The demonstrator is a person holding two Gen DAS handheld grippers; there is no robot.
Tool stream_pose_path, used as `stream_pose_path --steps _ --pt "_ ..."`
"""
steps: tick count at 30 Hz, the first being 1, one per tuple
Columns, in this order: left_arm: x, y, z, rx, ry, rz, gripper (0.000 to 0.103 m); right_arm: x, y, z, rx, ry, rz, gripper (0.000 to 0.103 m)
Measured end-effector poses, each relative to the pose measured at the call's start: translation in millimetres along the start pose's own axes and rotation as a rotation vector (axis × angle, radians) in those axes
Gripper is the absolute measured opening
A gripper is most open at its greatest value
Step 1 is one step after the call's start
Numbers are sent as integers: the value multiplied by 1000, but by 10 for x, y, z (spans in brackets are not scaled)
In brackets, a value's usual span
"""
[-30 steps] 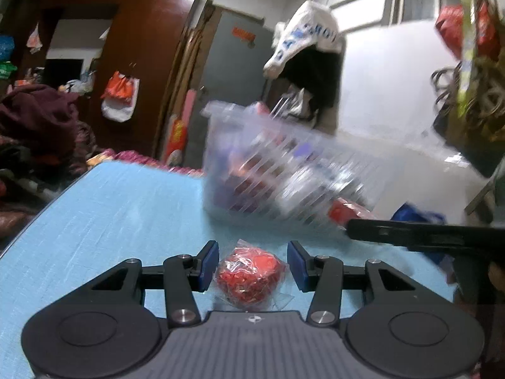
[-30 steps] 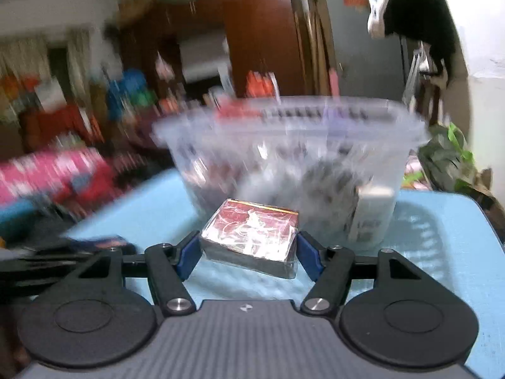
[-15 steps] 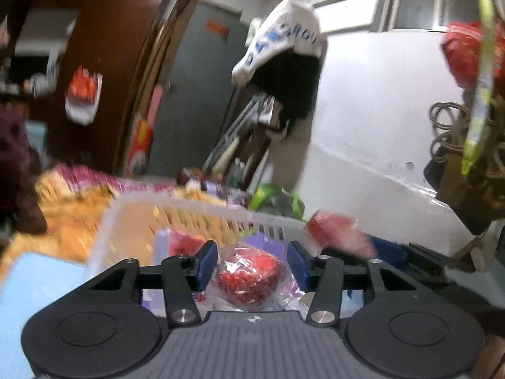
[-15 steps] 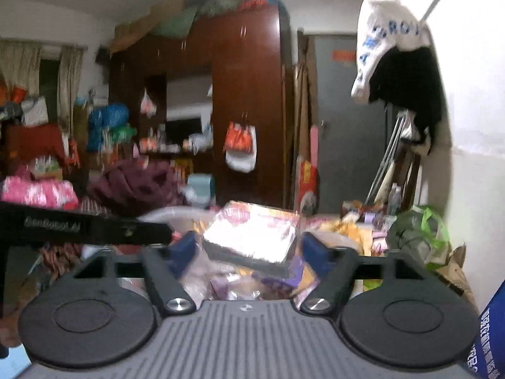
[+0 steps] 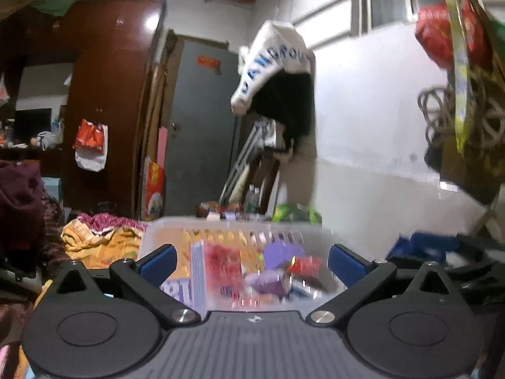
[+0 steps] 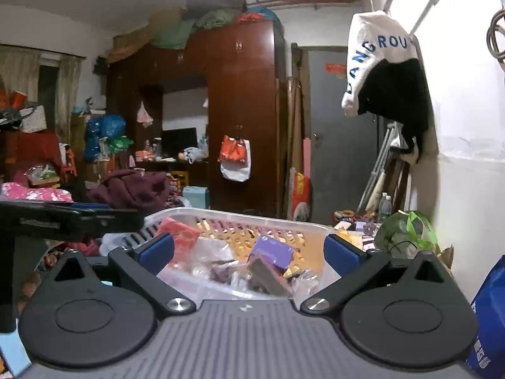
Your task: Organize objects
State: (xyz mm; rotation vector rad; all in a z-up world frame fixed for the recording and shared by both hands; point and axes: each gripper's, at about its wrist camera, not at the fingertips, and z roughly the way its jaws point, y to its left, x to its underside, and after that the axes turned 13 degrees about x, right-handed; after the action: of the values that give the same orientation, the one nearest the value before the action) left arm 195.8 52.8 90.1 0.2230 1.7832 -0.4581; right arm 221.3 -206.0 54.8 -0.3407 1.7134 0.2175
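A translucent plastic basket [image 6: 240, 216] crowded with wrapped packets, among them a purple box [image 6: 274, 250] and what appeared to be a red packet [image 5: 224, 260], sat just beyond both claws. The left claw [image 5: 252, 262] and right claw [image 6: 249, 252] hovered over it, each spread wide and empty.

Only a sliver of the light blue tabletop [image 6: 12, 352] shows, bottom left in the right wrist view. The clear plastic basket [image 6: 252, 218] full of packets seems to sit on it, but its base is hidden.
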Motion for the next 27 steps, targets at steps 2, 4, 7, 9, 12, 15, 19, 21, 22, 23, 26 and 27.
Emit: stream_pose_path --steps 2,4,7,9,12,15,19,21,22,23,26,27 --pt "35 -15 -24 -7 24 9 103 19 -19 -44 -26 -35 13 103" --pt "72 -51 -46 -19 40 24 103 31 -32 -37 -56 -42 20 103" --pt "139 -103 -80 -42 54 54 103 33 -19 5 -54 -25 14 103" --pt "159 -129 -94 -63 57 59 103 55 4 28 -40 -16 -8 103" --pt "182 -140 -112 -70 67 61 103 84 13 70 -21 3 -22 103" --pt "208 -165 -111 -95 83 73 103 126 0 90 -12 19 -16 103" --pt "231 -179 -124 -114 99 72 103 180 -47 76 1 38 13 103" --pt "238 -185 -135 -108 104 65 103 187 -72 69 -6 42 15 103" --pt "237 -185 -140 -110 109 63 103 198 -72 51 -8 41 13 103" --pt "236 -193 -142 -112 112 64 103 200 -76 45 -7 41 10 103" --pt "238 -222 -130 -128 128 73 103 210 -74 16 -6 42 5 103" --pt "244 -227 -127 -129 134 72 103 211 -71 14 -7 46 4 103"
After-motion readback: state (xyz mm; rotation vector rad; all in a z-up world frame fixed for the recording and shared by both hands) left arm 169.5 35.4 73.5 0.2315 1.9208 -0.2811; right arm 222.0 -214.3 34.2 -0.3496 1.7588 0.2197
